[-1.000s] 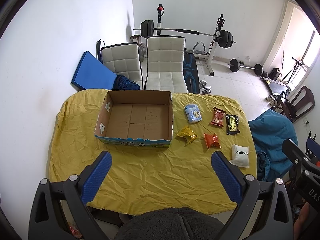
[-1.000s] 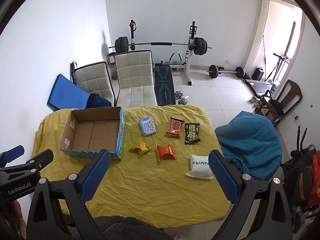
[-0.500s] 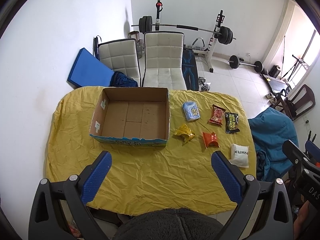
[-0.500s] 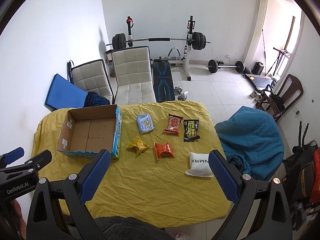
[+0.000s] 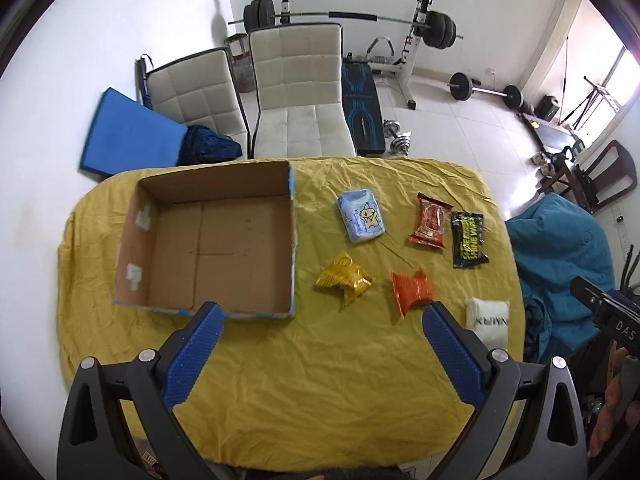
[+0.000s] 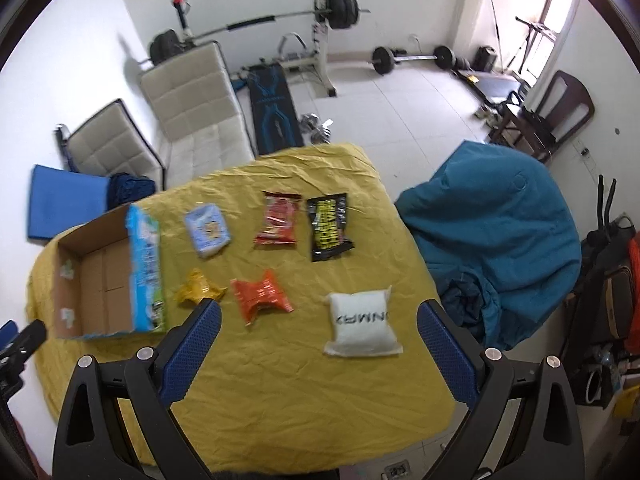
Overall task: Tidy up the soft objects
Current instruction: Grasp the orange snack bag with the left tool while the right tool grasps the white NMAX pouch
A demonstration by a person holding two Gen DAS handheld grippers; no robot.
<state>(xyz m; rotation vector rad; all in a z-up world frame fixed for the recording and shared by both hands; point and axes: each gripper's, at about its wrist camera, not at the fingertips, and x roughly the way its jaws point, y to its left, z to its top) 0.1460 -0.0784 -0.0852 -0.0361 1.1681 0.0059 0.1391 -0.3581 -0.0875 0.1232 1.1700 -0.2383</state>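
An empty cardboard box [image 5: 208, 248] [image 6: 96, 280] sits at the left of a table under a yellow cloth [image 5: 320, 380] [image 6: 300, 392]. To its right lie several soft packs: light blue [image 5: 361, 217] [image 6: 208, 232], red [image 5: 430, 222] [image 6: 278, 218], black [image 5: 467, 238] [image 6: 329, 226], yellow [image 5: 345, 278] [image 6: 198, 290], orange [image 5: 412, 292] [image 6: 260, 296] and a white pouch [image 5: 489, 320] [image 6: 362, 326]. My left gripper [image 5: 322, 312] is open and empty above the near table. My right gripper [image 6: 318, 310] is open and empty, above and in front of the white pouch.
Two white padded chairs [image 5: 300, 88] stand behind the table, with a blue mat [image 5: 128, 136] and a weight bench [image 5: 362, 108] beyond. A teal beanbag [image 6: 492, 236] sits close to the table's right edge. A dark wooden chair [image 6: 552, 116] stands far right.
Both grippers have moved forward and lower toward the table. The right view has swung right and tilted, bringing the white pouch nearer. Both stay open and empty.
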